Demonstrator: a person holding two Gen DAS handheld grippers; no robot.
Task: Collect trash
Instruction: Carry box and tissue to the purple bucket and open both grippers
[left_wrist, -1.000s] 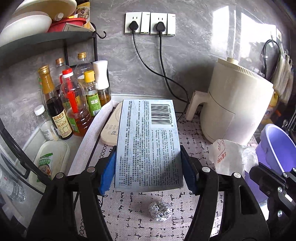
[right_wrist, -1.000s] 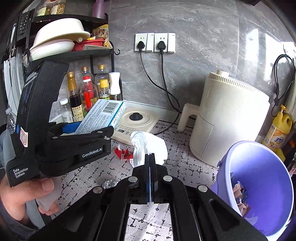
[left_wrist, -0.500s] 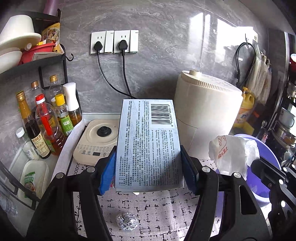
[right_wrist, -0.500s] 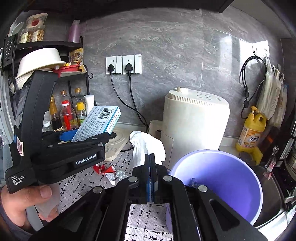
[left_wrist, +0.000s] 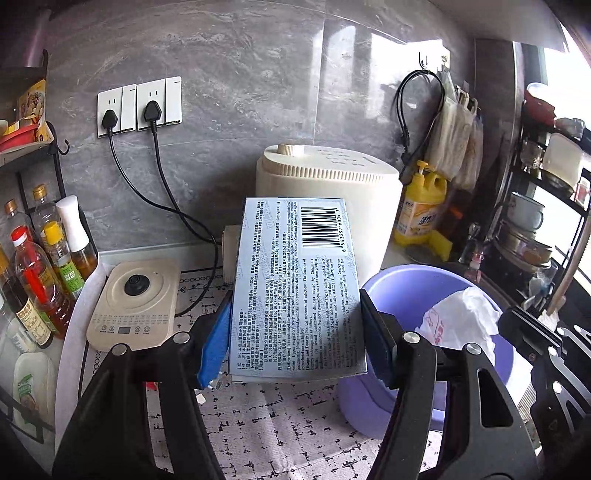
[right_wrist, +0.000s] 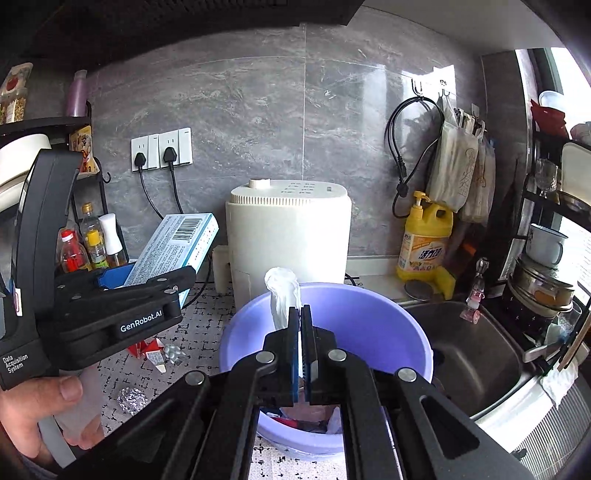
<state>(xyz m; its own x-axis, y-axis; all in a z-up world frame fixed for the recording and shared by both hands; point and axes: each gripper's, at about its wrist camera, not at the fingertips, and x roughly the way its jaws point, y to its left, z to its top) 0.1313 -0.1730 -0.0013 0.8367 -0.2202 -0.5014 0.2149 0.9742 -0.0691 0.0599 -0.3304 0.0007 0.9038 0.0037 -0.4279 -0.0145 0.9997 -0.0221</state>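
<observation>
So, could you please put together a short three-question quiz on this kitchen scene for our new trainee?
1. True or false: the left gripper grips a pale blue printed cardboard box.
2. What does the right gripper hold? A) crumpled white plastic bag B) foil ball C) yellow bottle
3. Name the round container below the right gripper.

Key:
1. True.
2. A, the crumpled white plastic bag.
3. The lilac plastic basin, which already holds some trash.

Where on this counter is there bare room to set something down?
Bare mat lies in front of the purple bin. Left of the bin it is crowded: foil ball, red scraps. Bottles and cooker base fill the back left.
</observation>
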